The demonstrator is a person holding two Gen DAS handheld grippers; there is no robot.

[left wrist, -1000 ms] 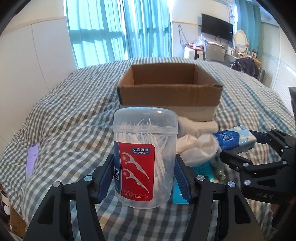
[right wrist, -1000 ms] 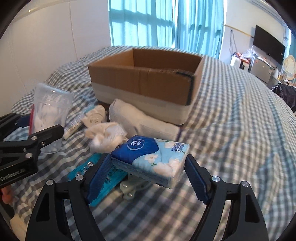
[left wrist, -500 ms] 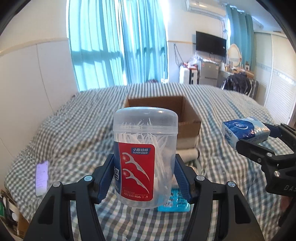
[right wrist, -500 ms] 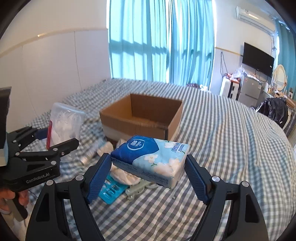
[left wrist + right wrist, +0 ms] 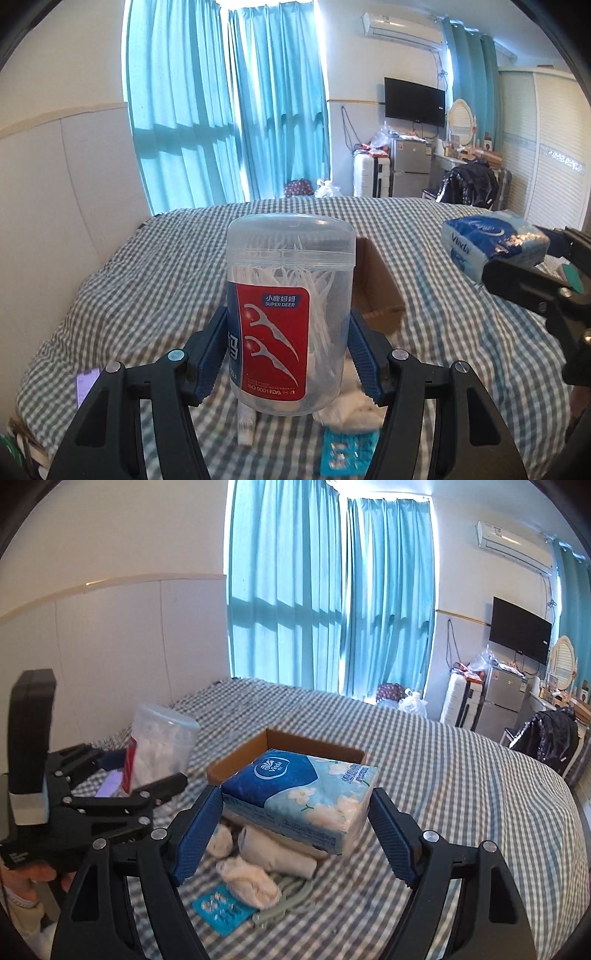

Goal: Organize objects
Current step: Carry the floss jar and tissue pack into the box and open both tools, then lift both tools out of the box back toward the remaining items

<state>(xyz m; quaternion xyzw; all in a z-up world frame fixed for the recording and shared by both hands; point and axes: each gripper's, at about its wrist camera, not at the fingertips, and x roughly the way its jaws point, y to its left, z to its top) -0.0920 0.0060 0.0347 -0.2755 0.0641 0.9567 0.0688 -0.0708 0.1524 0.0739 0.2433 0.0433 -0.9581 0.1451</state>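
Left wrist view: left gripper (image 5: 288,350) clamped on a clear plastic floss-pick jar (image 5: 290,314), a cylinder with domed lid and glossy red label, held upright above the checked bedspread (image 5: 147,288). Ribbed blue pads (image 5: 212,352) press both sides. Behind the jar, part of the open cardboard box (image 5: 376,288), matte brown. Below: a rumpled white cloth (image 5: 351,410) and a teal blister pack (image 5: 347,452). At right, the right gripper (image 5: 524,269) carries a soft blue tissue pack (image 5: 491,243).

Right wrist view: right gripper (image 5: 295,827) closed on the tissue pack (image 5: 303,794), a crinkly film-wrapped block with flower print, held over the box (image 5: 280,742). White cloth bundles (image 5: 255,875) and the blister pack (image 5: 221,912) lie on the bedspread (image 5: 461,794) beneath. Left gripper (image 5: 140,775) with the jar (image 5: 162,746) at left.
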